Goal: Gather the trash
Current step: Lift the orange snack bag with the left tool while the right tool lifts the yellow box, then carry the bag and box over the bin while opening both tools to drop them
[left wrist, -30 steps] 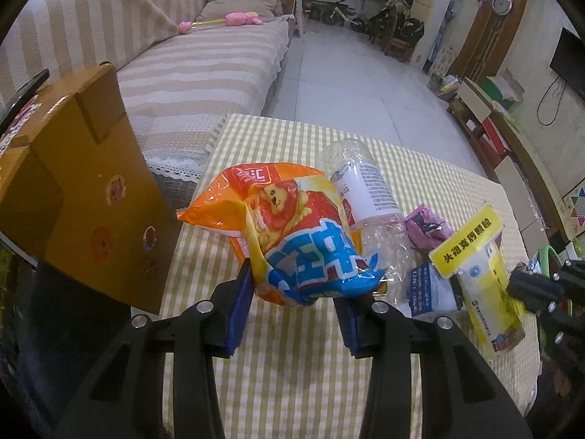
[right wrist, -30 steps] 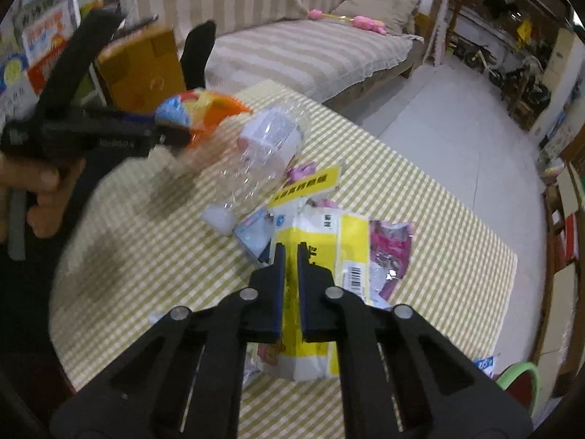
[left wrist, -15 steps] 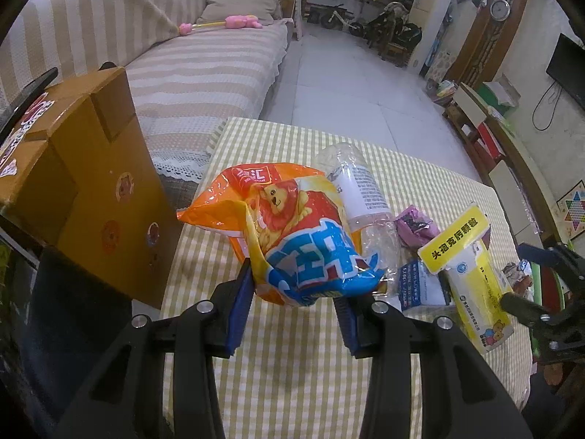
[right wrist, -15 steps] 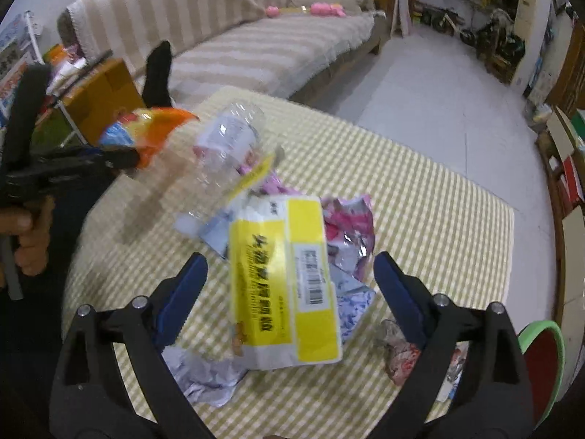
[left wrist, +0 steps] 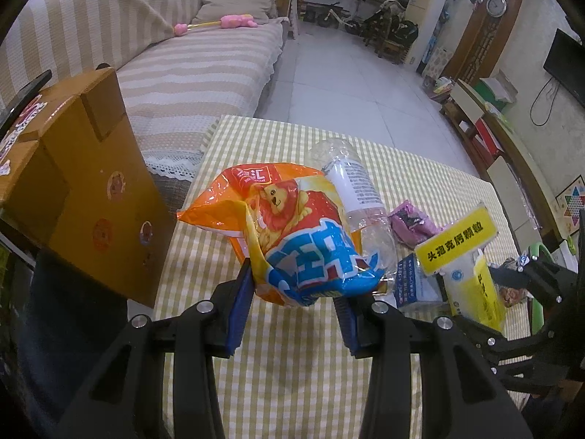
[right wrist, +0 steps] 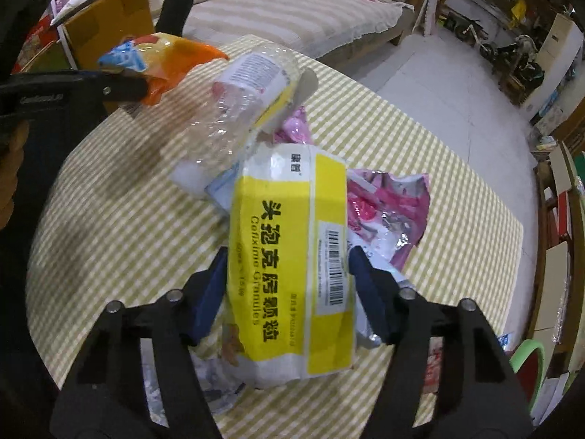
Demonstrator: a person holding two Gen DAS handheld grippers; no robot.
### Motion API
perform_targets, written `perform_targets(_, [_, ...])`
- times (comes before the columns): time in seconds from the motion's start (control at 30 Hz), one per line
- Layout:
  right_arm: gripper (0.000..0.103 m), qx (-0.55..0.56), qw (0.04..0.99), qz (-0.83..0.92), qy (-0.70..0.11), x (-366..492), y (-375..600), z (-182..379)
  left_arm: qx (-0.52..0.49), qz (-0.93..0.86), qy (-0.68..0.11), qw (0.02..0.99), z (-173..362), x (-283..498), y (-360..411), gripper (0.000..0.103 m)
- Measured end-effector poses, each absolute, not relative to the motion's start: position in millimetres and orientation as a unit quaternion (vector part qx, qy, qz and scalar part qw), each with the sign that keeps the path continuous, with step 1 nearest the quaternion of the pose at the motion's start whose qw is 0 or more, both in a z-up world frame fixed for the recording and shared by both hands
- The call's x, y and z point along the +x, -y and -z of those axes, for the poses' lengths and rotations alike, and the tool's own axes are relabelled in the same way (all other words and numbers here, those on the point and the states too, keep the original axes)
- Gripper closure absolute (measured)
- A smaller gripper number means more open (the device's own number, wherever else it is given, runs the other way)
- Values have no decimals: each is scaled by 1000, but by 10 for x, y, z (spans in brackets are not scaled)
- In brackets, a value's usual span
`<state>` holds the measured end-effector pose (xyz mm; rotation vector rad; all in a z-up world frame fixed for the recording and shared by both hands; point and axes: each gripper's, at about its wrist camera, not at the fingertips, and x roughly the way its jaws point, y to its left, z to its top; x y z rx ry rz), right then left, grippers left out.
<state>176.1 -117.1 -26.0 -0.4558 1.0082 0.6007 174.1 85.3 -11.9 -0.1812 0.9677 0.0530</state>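
My left gripper (left wrist: 294, 301) is shut on an orange and blue snack bag (left wrist: 292, 230) and holds it above the checked table (left wrist: 292, 384); the bag also shows in the right wrist view (right wrist: 161, 58). My right gripper (right wrist: 289, 285) has its jaws against both sides of a yellow and white medicine box (right wrist: 289, 256) lying on the trash pile. The box shows in the left wrist view (left wrist: 460, 252). A crushed clear plastic bottle (right wrist: 237, 98) lies behind the box.
A brown cardboard box (left wrist: 73, 183) stands left of the table. Pink wrappers (right wrist: 387, 212), a small blue and white pack (left wrist: 413, 281) and crumpled foil (right wrist: 204, 376) lie around the medicine box. A striped sofa (left wrist: 190, 47) is behind. A green stool (right wrist: 526, 355) stands at the right.
My right gripper opened wide, moved forward over the medicine box and closed onto its sides. My left gripper kept holding the snack bag, drifting slightly.
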Motion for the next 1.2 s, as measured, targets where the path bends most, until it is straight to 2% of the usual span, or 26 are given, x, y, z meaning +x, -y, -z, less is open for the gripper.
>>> perform_targets(0.67, [42, -140, 861, -244, -425, 1284, 1821, -547, -76, -7, -432, 899, -405, 1302, -669, 64])
perform_targets(1.2, [42, -68, 895, -163, -409, 958, 2802, -774, -33, 71, -420, 904, -757, 1140, 284, 64])
